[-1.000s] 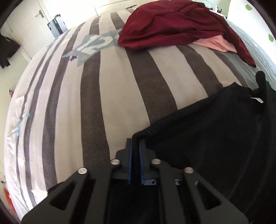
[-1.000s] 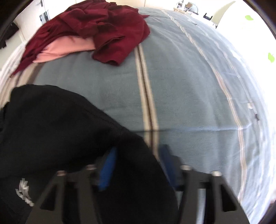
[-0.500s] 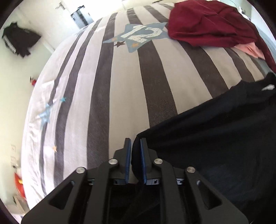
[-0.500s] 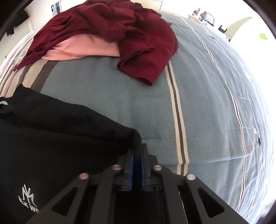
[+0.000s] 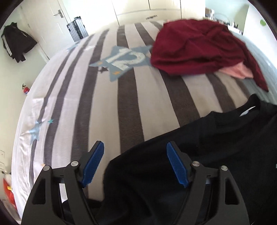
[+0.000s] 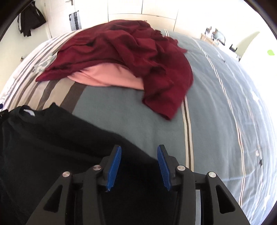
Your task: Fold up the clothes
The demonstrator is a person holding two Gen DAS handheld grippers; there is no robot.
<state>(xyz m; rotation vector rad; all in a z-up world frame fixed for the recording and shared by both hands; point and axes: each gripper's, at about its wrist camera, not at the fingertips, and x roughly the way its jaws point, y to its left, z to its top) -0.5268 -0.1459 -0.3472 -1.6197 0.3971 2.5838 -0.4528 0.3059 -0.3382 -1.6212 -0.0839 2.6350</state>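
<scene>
bed cover, my left side: grey and white stripes
star patch: blue, marked "12", on the stripes
small stars: pale blue, near the cover's left edge
bed cover, my right side: blue-grey, thin pale stripes
door: white, handle visible, far left corner
dark jacket: hangs on the wall beside the door
suitcase: dark, upright, past the bed's far end
wardrobe doors: white, far wall
</scene>
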